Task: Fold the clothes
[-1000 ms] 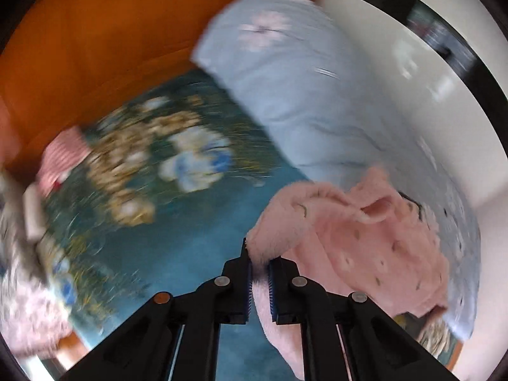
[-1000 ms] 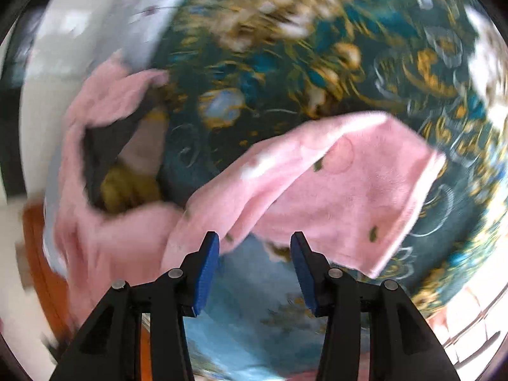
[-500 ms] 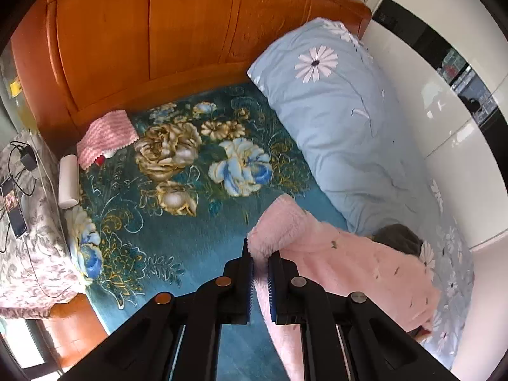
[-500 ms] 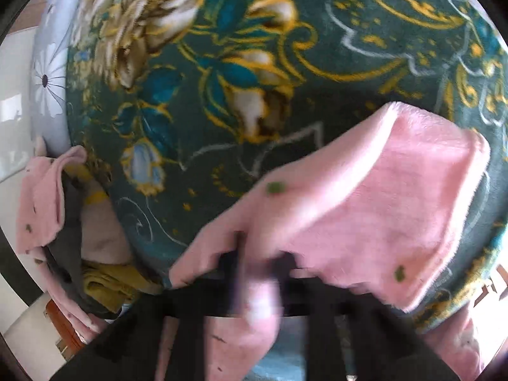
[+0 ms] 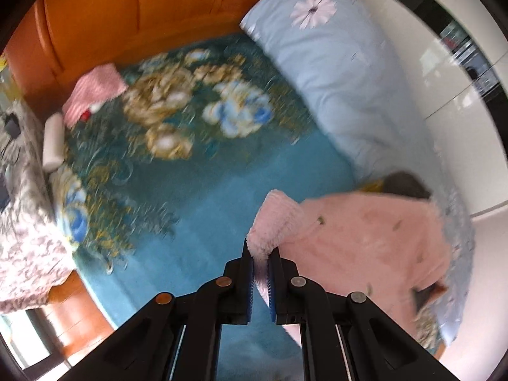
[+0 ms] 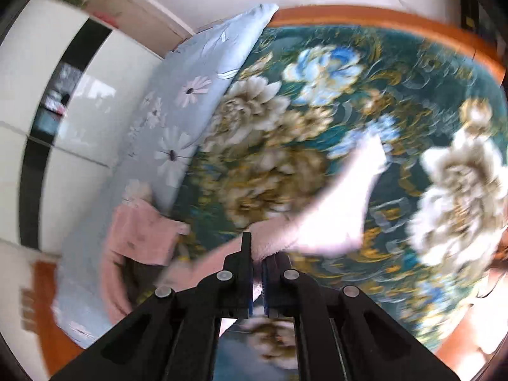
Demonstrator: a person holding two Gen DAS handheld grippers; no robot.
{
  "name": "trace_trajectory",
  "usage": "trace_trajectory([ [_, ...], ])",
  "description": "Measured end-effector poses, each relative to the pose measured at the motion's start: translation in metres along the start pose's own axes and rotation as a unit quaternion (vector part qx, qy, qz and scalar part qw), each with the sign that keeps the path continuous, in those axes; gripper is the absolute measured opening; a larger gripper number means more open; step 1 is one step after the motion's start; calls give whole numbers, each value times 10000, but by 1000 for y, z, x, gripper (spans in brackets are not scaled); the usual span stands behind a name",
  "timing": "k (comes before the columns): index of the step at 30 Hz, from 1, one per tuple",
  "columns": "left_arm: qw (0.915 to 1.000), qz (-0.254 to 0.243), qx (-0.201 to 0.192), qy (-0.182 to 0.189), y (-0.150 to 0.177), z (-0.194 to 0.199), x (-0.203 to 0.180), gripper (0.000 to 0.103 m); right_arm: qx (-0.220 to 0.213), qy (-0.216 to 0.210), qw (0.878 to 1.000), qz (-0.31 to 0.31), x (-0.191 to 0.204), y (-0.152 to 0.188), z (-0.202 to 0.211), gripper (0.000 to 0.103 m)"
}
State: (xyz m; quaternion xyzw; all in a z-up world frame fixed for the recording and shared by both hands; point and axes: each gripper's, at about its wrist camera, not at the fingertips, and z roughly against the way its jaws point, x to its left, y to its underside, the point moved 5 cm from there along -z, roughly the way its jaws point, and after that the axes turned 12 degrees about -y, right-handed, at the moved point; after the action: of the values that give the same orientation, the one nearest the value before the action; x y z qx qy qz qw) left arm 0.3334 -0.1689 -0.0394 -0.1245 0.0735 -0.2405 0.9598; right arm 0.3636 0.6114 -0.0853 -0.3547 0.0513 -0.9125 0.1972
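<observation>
Left wrist: your left gripper (image 5: 261, 258) pinching fluffy edge of pink garment (image 5: 365, 238), rest draped toward blue duvet (image 5: 333, 73). Right gripper (image 6: 257, 254) pinching another edge, lifted above bed (image 6: 397, 73), likely spreading it for fold.

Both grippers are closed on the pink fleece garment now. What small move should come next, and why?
Probably draw the two grippers apart to stretch the pink fleece garment. The left gripper and right gripper each pinch an edge, while the rest sags bunched by the blue quilt.

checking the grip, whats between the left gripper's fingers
A fuzzy edge of the pink garment sits pinched between the left gripper pads, seen in the left wrist view.
</observation>
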Motion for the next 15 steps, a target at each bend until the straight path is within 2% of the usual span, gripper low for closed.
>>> trace_trajectory([
  [2,9992,-18,186,-356,18,-25,10,8,374,427,9979,-312,-40,20,-14,4],
  [6,9960,107,448,-769,43,-49,27,8,1209,1212,9801,-1010,-116,73,-44,4],
  [10,9915,-185,168,-1276,45,-39,35,8,1656,1312,9728,-948,-138,106,-55,4],
  [15,9811,215,130,-1919,45,-38,84,8,1836,1228,9713,-882,-152,116,-49,5],
])
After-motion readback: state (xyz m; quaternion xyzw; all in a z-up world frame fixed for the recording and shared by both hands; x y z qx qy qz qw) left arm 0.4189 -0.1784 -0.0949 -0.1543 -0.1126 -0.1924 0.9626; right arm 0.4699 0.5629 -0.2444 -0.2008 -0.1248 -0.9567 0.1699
